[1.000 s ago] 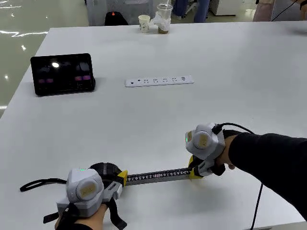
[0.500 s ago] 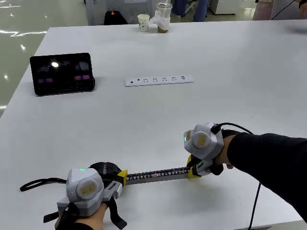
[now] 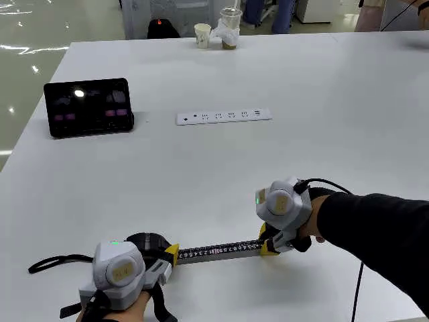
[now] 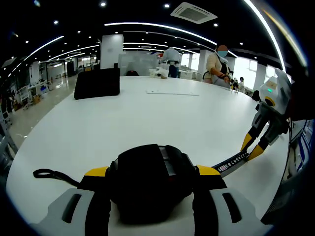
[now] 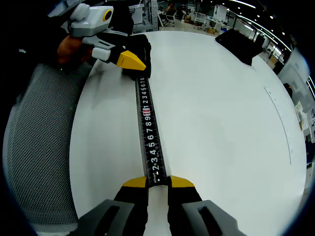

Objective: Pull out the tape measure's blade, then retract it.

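The black tape measure case [image 3: 149, 245] lies near the table's front edge, with my left gripper [image 3: 167, 255] shut on it; the case [image 4: 150, 179] sits between the yellow-tipped jaws in the left gripper view. Its dark numbered blade [image 3: 218, 250] runs out to the right along the tabletop. My right gripper [image 3: 266, 245] is shut on the blade's end. In the right gripper view the blade [image 5: 148, 128] stretches from the gripper [image 5: 157, 181] to the case [image 5: 136, 56]. A black wrist strap [image 3: 53, 261] trails left of the case.
A black tablet [image 3: 88, 106] stands at the left of the white table [image 3: 301, 100]. A white power strip [image 3: 223, 116] lies mid-table. Paper and plastic cups [image 3: 218, 31] sit at the far edge. People stand in the background [image 4: 219, 66].
The right gripper has drifted slightly toward the case, so a little less blade is out. The head camera has tilted, shifting the whole scene down.
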